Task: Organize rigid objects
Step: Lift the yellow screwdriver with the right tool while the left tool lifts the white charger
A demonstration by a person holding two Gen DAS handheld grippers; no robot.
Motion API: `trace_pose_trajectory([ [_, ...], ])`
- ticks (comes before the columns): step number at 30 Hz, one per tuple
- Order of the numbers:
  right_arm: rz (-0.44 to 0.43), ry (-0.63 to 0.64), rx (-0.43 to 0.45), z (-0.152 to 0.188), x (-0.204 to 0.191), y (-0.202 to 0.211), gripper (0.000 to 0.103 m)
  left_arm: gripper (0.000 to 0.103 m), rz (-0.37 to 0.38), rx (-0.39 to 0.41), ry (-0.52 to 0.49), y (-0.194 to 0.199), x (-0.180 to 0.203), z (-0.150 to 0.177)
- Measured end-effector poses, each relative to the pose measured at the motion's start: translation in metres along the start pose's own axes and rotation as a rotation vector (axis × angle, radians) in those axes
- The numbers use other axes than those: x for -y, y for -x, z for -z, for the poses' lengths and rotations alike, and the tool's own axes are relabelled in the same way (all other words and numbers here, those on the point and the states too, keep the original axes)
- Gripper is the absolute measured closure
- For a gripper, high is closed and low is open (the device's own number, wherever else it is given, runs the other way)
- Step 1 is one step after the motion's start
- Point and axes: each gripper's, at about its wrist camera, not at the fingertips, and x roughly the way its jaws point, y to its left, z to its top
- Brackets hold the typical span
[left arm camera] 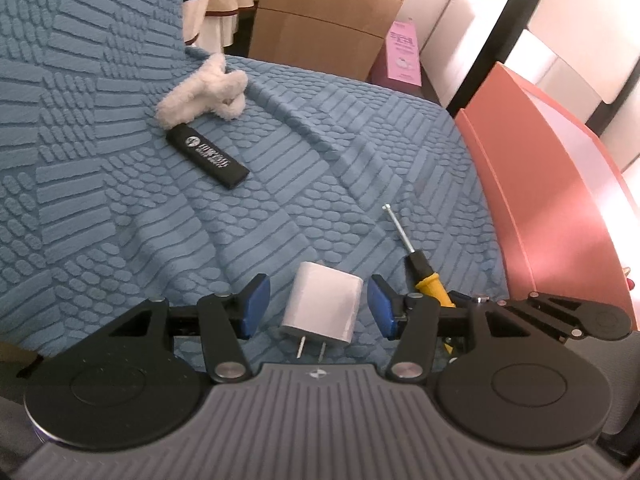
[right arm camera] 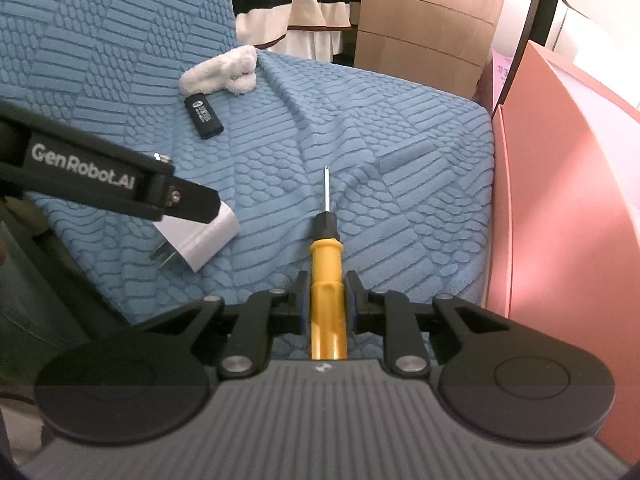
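A white plug charger (left arm camera: 322, 304) lies on the blue textured cover, prongs toward me, between the open jaws of my left gripper (left arm camera: 318, 306); the pads do not touch it. It also shows in the right wrist view (right arm camera: 200, 236), partly hidden by the left gripper's arm. A yellow-handled screwdriver (right arm camera: 326, 268) points away from me; my right gripper (right arm camera: 326, 300) is shut on its handle. The screwdriver also shows in the left wrist view (left arm camera: 428, 280). A black flat stick (left arm camera: 208, 156) lies farther back, and shows in the right wrist view (right arm camera: 203, 116).
A fluffy white clip (left arm camera: 200, 92) lies by the black stick against the seat back. A pink box (left arm camera: 560, 184) stands at the right edge of the seat (right arm camera: 400, 128). A wooden drawer cabinet (right arm camera: 424, 24) and hanging clothes stand behind.
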Motion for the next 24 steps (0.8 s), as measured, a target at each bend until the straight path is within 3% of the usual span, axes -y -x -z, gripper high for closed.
trace_pose_trajectory([
  [15, 0.003, -0.109, 0.008, -0.001, 0.018, 0.012, 0.082, 0.043, -0.021, -0.015, -0.078, -0.014, 0.011, 0.004],
  [24, -0.012, -0.12, -0.002, 0.003, 0.018, 0.013, 0.082, 0.044, -0.093, -0.015, -0.158, -0.024, 0.022, 0.011],
])
